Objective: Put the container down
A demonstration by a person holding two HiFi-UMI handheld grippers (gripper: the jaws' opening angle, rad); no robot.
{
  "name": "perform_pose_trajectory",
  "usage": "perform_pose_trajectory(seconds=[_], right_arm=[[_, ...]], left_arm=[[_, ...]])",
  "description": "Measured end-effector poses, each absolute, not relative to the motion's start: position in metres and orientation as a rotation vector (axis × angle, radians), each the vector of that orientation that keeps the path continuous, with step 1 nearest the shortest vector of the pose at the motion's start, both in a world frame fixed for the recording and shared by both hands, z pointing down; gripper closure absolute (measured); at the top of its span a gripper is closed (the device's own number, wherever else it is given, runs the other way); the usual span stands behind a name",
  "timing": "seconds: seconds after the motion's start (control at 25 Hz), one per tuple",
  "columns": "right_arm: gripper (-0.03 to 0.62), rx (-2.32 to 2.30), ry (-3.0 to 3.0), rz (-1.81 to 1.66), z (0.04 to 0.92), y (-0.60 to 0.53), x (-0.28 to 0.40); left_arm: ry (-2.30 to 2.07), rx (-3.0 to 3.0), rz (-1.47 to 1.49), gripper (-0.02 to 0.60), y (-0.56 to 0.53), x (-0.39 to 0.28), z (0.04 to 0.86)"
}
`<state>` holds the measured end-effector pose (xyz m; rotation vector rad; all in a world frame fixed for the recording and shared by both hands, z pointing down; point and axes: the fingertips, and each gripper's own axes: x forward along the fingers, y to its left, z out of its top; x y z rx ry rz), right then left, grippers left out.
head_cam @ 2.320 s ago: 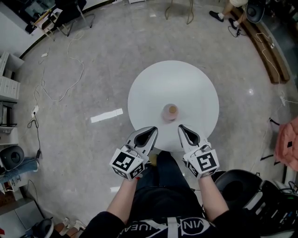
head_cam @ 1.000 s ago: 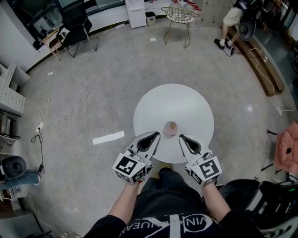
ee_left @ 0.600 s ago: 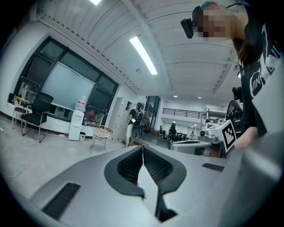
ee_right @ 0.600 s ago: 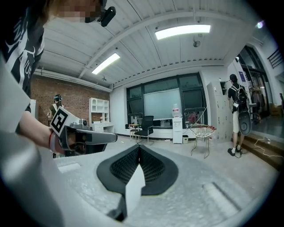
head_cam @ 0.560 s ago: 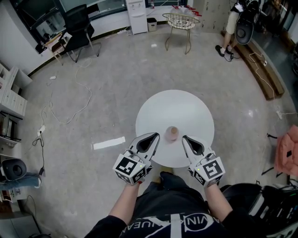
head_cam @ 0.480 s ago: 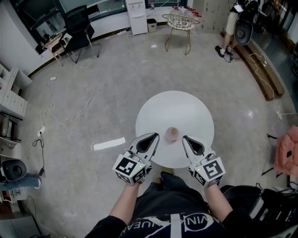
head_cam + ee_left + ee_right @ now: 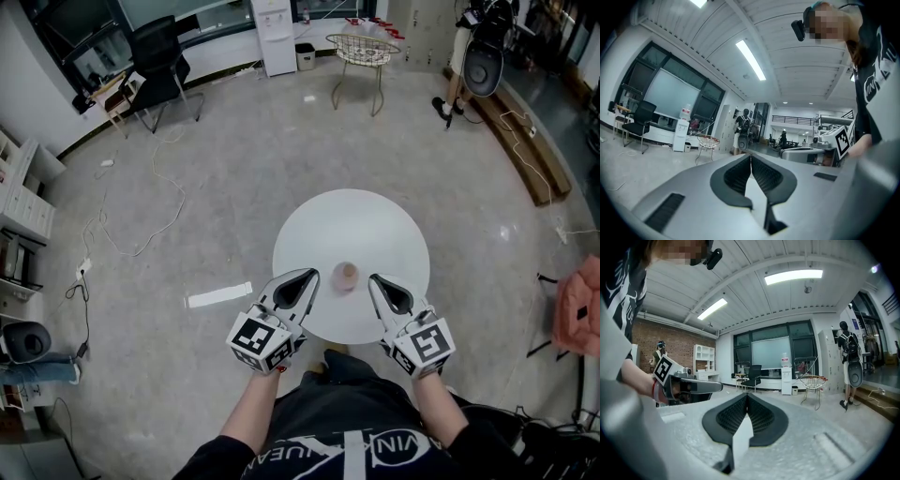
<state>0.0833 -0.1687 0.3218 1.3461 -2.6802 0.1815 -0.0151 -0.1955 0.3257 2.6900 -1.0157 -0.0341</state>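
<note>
Both grippers I'm holding have their jaws pressed together on nothing, the left gripper (image 7: pixel 309 276) and the right gripper (image 7: pixel 374 279) alike. The small pink container (image 7: pixel 346 275) stands on the round white table (image 7: pixel 352 220), between their tips, and neither touches it.

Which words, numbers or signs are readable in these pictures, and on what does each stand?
"VIN": white print on the shirt, partly cut off by the picture's edge.
Cubes: black square marker patterns, no letters.
Dispenser: label too small to read.
</note>
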Motion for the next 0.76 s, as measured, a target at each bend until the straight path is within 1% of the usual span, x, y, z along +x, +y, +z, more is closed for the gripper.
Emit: perform_pose_trajectory(seconds=[0.76], right_arm=[[0.588,1.333,-2.668,0.214,0.327,-0.185,0.1]], left_arm=[[-1.066,2.664,-0.017,0.566,-0.214,-0.016,0.328]])
